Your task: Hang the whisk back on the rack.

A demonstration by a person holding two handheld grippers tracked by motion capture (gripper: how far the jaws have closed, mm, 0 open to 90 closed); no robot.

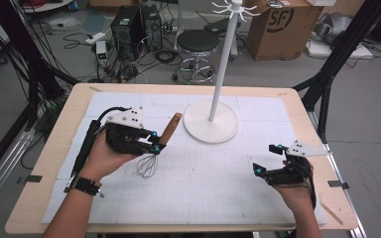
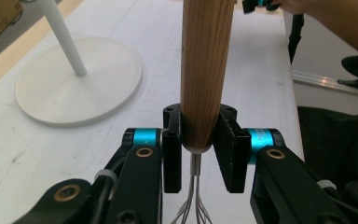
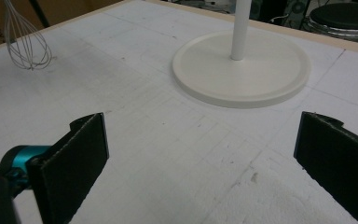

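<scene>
Whisk (image 1: 155, 148) handle was clamped in your left gripper (image 2: 199, 144), right gripper (image 3: 200, 154) gaped empty; probably hang it on stand (image 1: 211, 121) next.

On the table (image 1: 54, 163), mid-frame in the high view, lie one white mat (image 1: 203, 188), one whisk (image 1: 155, 151) left of centre and one white stand (image 1: 217, 89) at upper centre, its round base on the mat and its hooked top at the frame's upper edge. Two grippers (image 1: 151, 144) (image 1: 269, 161) show, one at left and one at lower right, each in one of two hands (image 1: 104, 156) (image 1: 295, 191), and the left wrist wears one dark band (image 1: 85, 185). Behind the table, along the top of the frame, stand one black stool (image 1: 197, 44), one cardboard box (image 1: 283, 27) at upper right and two dark computer cases (image 1: 127, 25) at upper left.
</scene>
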